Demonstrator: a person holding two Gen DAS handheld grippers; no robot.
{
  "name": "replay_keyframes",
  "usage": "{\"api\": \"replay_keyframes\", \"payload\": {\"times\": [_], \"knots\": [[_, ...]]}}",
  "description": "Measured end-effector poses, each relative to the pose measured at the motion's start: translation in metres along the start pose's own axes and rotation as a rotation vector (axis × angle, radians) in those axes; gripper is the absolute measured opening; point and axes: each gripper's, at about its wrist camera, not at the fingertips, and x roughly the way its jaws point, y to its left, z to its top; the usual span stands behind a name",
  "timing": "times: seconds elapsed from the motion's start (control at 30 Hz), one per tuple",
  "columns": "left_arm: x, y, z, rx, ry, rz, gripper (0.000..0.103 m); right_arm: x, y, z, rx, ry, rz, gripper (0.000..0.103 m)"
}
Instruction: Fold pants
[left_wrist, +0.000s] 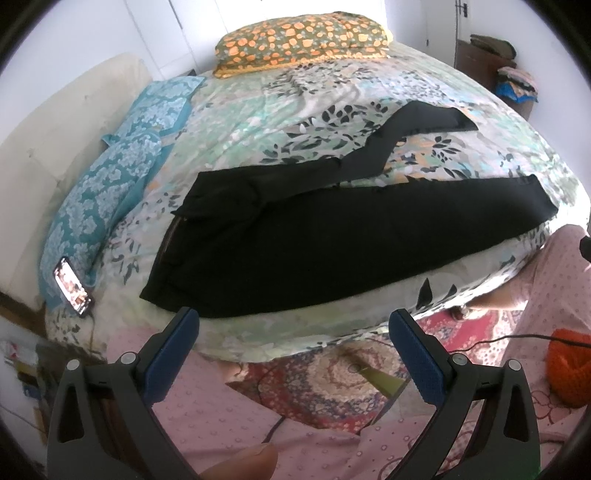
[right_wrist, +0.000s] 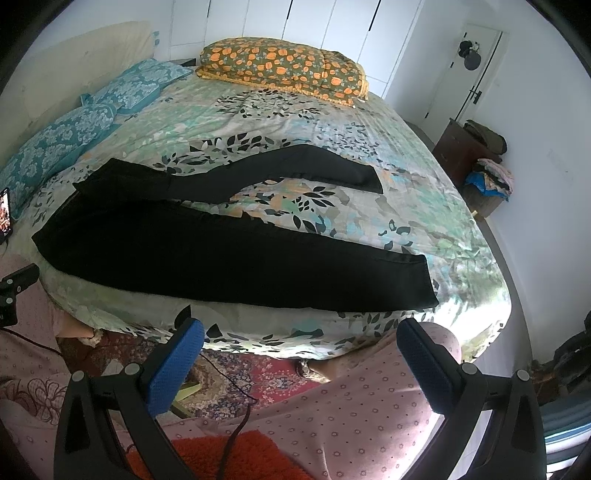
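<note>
Left tongs (left_wrist: 293, 325) and right tongs (right_wrist: 301, 334) both gape wide, empty, short of the bed (left_wrist: 258, 155) edge. Black pants (left_wrist: 332, 236) lie unfolded on it, legs splayed; fabric detail lost in the dark. Phone (left_wrist: 72, 286) beside the waistband.

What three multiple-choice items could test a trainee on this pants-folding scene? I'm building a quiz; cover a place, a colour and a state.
1. Where does the phone lie?
A. beside the blue pillows
B. on the pants
C. on the floor

2. What colour are the pants?
A. grey
B. black
C. blue

3. How are the pants' legs?
A. stacked
B. rolled
C. spread apart

Key:
1 A: the phone rests against the blue pillows.
2 B: the pants are black.
3 C: patterned bedspread shows between the legs.
</note>
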Motion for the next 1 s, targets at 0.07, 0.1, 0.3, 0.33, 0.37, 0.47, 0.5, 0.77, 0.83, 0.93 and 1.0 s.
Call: {"api": "replay_keyframes", "payload": {"times": [0.07, 0.1, 0.3, 0.33, 0.37, 0.47, 0.5, 0.77, 0.83, 0.93, 1.0], "knots": [[0.001, 0.001, -0.001, -0.002, 0.003, 0.0, 0.103, 0.001, 0.002, 0.001, -0.002, 0.002, 0.003, 0.103], [0.001, 0.001, -0.001, -0.003, 0.004, 0.001, 0.103, 0.001, 0.002, 0.001, -0.003, 0.002, 0.004, 0.103], [0.001, 0.002, -0.001, 0.0, 0.005, 0.002, 0.103, 0.002, 0.002, 0.001, -0.002, 0.004, 0.006, 0.103], [0.001, 0.002, -0.001, 0.002, 0.006, 0.003, 0.103, 0.002, 0.002, 0.001, -0.002, 0.004, 0.006, 0.103], [0.001, 0.002, -0.001, 0.003, 0.007, 0.004, 0.103, 0.002, 0.002, 0.001, -0.002, 0.003, 0.006, 0.103], [0.001, 0.002, -0.001, 0.005, 0.008, 0.006, 0.103, 0.002, 0.003, 0.001, -0.001, 0.004, 0.007, 0.103], [0.001, 0.001, -0.001, 0.004, 0.008, 0.006, 0.103, 0.002, 0.003, 0.001, 0.0, 0.005, 0.008, 0.103], [0.002, 0.001, -0.002, 0.001, 0.013, 0.008, 0.103, 0.008, 0.009, -0.003, -0.007, 0.016, 0.025, 0.103], [0.002, 0.001, -0.003, -0.001, 0.015, 0.009, 0.103, 0.009, 0.011, -0.003, -0.009, 0.018, 0.029, 0.103], [0.004, 0.002, -0.003, -0.002, 0.019, 0.01, 0.103, 0.012, 0.011, -0.002, -0.012, 0.023, 0.037, 0.103], [0.005, 0.002, -0.003, -0.004, 0.024, 0.011, 0.103, 0.013, 0.011, -0.002, -0.016, 0.026, 0.041, 0.103]]}}
